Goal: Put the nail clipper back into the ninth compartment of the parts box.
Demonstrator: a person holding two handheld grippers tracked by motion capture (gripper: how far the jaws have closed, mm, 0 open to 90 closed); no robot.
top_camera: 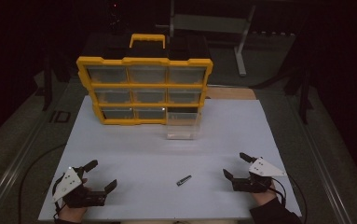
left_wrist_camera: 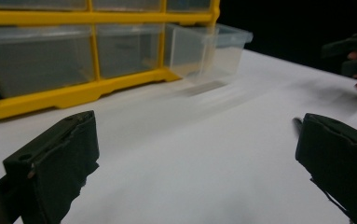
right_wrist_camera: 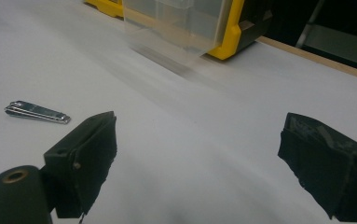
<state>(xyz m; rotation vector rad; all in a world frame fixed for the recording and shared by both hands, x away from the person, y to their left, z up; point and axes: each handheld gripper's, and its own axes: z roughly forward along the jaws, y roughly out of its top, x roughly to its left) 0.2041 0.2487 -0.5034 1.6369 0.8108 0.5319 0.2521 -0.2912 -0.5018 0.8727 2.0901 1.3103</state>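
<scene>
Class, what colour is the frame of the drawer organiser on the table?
Yellow; the drawer organiser shows it best in the high view.

Dim room, black beyond my white table point(top_camera: 134, 158), the brightest surface in the high view, which is soft and grainy. In my gripper views the near jaws blur, the clear drawer point(right_wrist_camera: 176, 28) smears with motion, yet the nail clipper point(right_wrist_camera: 37, 112) glints sharply.

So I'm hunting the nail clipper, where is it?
The nail clipper lies on the white table, between both grippers, nearer the right gripper.
</scene>
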